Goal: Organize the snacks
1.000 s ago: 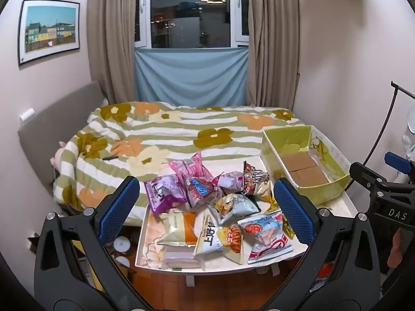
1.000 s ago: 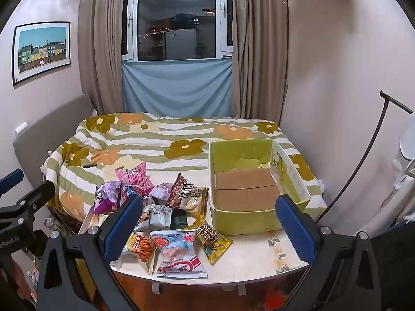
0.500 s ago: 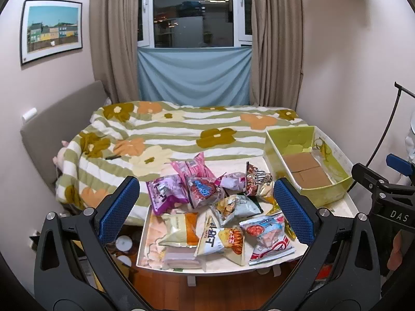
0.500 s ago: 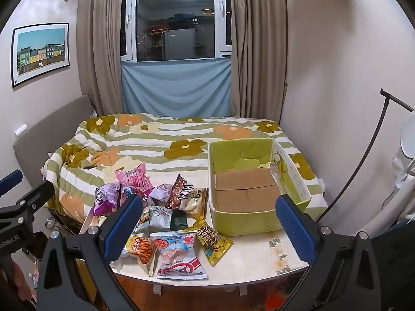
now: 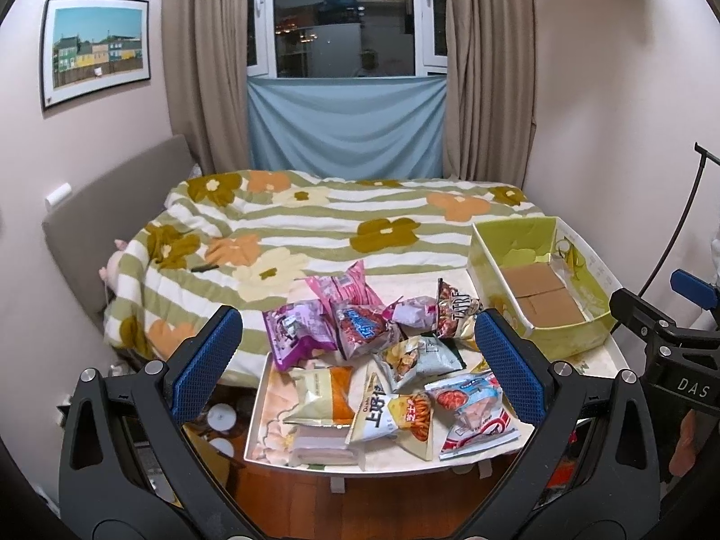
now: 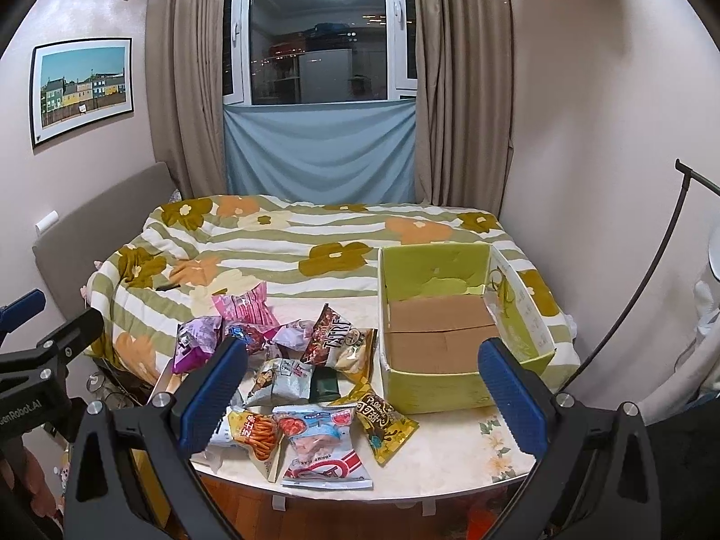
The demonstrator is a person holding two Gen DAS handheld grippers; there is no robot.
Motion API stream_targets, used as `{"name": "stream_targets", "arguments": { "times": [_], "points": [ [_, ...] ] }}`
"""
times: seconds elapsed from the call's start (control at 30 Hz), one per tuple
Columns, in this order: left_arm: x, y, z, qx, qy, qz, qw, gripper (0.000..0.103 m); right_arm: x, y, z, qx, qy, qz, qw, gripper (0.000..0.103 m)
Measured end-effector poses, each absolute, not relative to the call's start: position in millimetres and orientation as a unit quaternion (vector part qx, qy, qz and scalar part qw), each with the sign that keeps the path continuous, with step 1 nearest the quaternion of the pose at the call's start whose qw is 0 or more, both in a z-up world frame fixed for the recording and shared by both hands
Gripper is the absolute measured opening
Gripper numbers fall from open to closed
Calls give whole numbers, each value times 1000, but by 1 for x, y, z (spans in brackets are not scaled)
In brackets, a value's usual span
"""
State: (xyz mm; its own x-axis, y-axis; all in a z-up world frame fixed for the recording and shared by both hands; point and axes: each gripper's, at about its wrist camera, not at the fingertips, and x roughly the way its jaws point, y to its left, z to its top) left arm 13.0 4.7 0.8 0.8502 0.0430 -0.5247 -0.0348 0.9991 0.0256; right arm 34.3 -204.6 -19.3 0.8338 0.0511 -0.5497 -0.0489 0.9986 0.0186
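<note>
Both wrist views have drifted only a little over the past second, sliding slightly nearer the table [image 6: 450, 454] while nothing on it has shifted. The left gripper [image 5: 357, 362] and right gripper [image 6: 362, 393] both hang above the near edge, jaws spread wide and holding nothing. A heap of snack packets [image 5: 378, 360] lies on the table's left half; the green box [image 6: 450, 387], its cardboard floor bare, stands just to their right. Sorting has not begun, I judge. Best to take an outlying packet first, perhaps the yellow one [image 6: 384, 425] nearest the box, pinching a crimped edge so the contents aren't crushed.
</note>
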Motion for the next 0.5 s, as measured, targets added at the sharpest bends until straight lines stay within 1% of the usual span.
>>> {"name": "stream_targets", "arguments": {
  "times": [0.5],
  "points": [
    [15,4,-2,7,276,22,961,102,35,-204,-21,4,289,28,957,102]
  ]
}}
